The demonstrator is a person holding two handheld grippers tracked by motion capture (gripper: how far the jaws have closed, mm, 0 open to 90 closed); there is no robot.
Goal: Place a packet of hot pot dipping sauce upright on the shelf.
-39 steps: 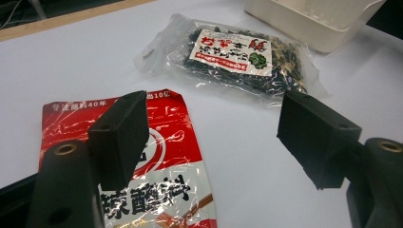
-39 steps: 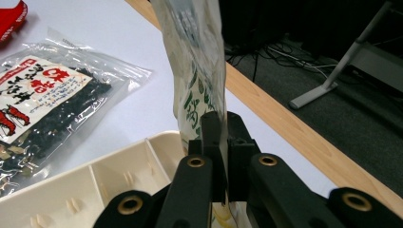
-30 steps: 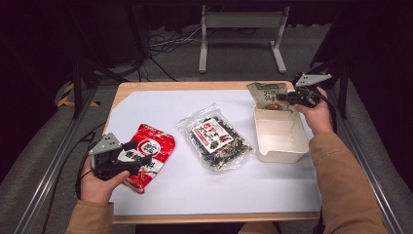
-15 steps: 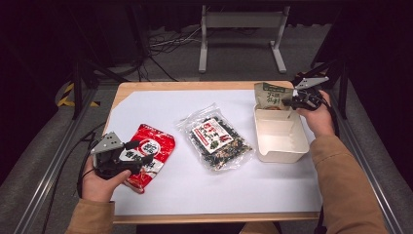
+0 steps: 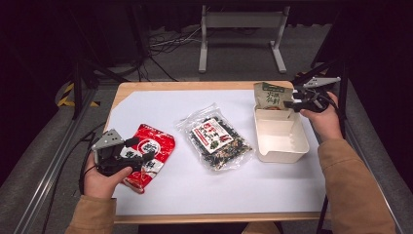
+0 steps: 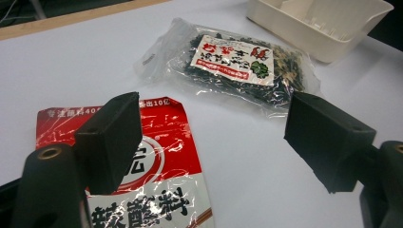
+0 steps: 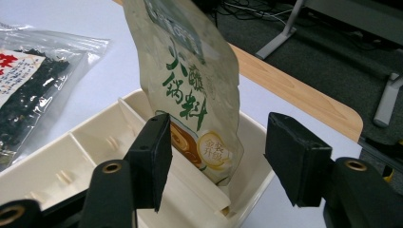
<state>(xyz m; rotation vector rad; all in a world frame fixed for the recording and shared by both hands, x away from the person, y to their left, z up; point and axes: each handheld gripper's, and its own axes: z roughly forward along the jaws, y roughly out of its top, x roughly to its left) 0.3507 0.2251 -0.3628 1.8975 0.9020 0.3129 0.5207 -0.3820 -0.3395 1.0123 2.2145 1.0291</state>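
Observation:
A tan pouch with green print (image 5: 271,95) (image 7: 185,80) stands upright in the far end of a cream bin (image 5: 287,146) (image 7: 71,161) at the table's right. My right gripper (image 5: 293,103) (image 7: 221,137) is open. Its jaws have just been opening, and the pouch sits between them untouched. A red snack packet (image 5: 151,148) (image 6: 157,185) lies flat at the left. My left gripper (image 5: 141,150) (image 6: 214,128) hovers over the packet's near edge, open. Its jaws have just widened a little and grip nothing. A clear bag of dark dried food (image 5: 216,141) (image 6: 237,61) lies in the middle.
A white sheet (image 5: 195,195) covers the wooden table (image 5: 195,86). A metal stand (image 5: 241,34) and cables are on the floor behind. Dark rails run along both sides of the table. Bare sheet lies in front of the bin and bag.
My right gripper's jaws have come apart and let go of the pouch, which now stands in the bin's far end. The left hand has stayed over the red packet.

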